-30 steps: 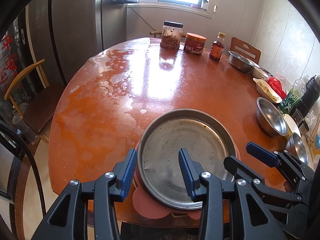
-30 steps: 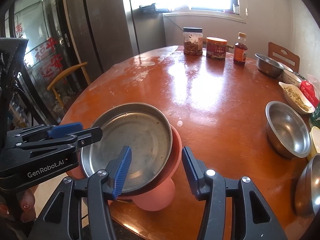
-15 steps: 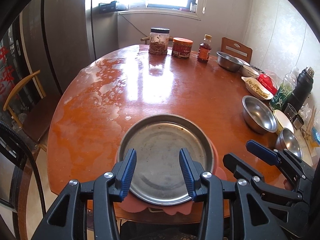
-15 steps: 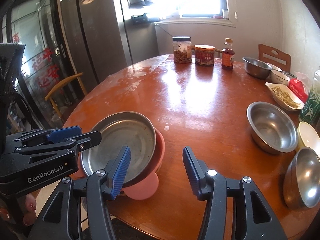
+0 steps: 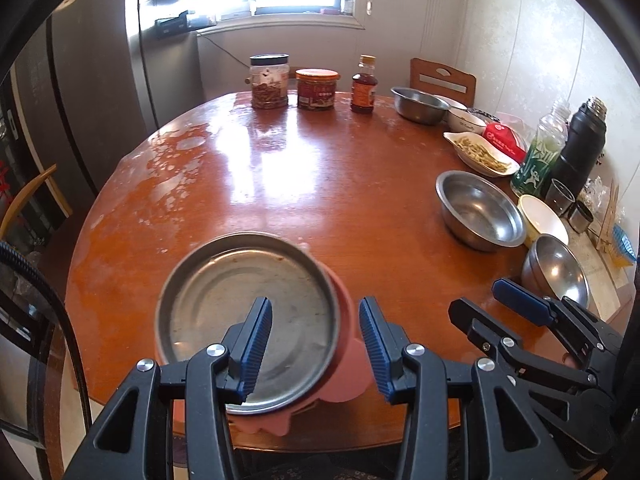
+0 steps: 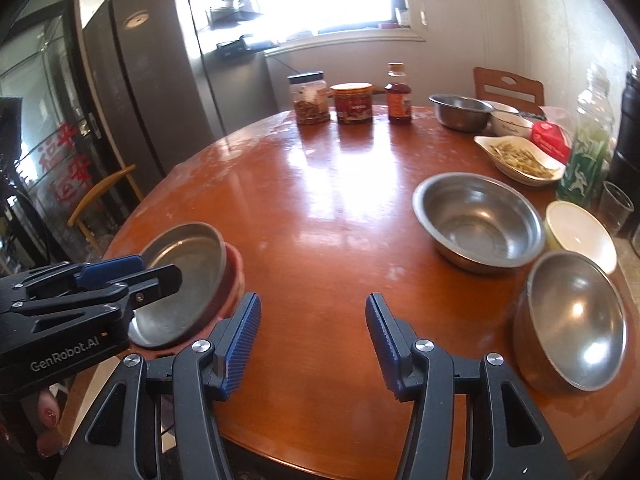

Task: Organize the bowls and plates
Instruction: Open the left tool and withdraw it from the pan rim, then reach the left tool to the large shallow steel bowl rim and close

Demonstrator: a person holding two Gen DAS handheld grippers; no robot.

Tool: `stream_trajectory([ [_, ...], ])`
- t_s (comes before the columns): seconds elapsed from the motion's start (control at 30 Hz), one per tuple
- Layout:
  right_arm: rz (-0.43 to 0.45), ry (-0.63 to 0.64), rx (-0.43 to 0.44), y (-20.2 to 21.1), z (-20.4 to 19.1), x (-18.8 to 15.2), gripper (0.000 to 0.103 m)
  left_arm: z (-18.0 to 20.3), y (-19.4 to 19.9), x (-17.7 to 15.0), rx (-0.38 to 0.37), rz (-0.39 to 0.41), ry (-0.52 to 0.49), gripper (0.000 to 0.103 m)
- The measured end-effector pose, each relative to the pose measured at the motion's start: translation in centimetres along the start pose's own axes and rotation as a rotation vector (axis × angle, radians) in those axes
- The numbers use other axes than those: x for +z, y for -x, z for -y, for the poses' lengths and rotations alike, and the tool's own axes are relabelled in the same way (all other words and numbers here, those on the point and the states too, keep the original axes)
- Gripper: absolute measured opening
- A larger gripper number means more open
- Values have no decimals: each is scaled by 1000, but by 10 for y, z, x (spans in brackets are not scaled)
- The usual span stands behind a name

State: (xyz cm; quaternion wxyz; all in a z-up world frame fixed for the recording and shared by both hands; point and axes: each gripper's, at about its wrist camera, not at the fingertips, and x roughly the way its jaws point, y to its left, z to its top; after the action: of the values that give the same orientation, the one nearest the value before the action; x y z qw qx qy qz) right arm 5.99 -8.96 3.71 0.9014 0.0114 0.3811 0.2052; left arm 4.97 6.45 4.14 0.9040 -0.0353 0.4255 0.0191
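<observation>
my left gripper (image 5: 315,344) gapes above the steel plate (image 5: 248,320) stacked on a pink plate (image 5: 346,364). my right gripper (image 6: 313,340) hangs apart over the table (image 6: 340,216).

At the far edge of the round wooden counter (image 5: 320,184) stand a black-lidded jar (image 5: 269,82), a red-lidded jar (image 5: 317,89) and a small sauce bottle (image 5: 363,85) in a row. To the right stand a green-labelled bottle (image 5: 540,152) and a black flask (image 5: 580,148), with a red packet (image 5: 505,141) nearby. A wooden chair (image 5: 443,79) stands behind the counter, a refrigerator (image 6: 152,92) to the left.
</observation>
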Motion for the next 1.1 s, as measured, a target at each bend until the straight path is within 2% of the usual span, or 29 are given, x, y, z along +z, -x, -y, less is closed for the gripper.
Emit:
stream_trajectory([
  [0.2,-4,-56,-43,5,33,-6,56,32,-17,7,-48,-39,-24,45],
  [0.43,-3,-88,-69,13,66,-8,56,68,-41,31,-69,-59,-57,45],
  [0.63,-4,-79,-42,21,79,-10,57,89,-68,50,-79,-100,-70,45],
  [1.1,25,-99,25,32,108,14,57,119,-115,82,-138,-173,-56,45],
])
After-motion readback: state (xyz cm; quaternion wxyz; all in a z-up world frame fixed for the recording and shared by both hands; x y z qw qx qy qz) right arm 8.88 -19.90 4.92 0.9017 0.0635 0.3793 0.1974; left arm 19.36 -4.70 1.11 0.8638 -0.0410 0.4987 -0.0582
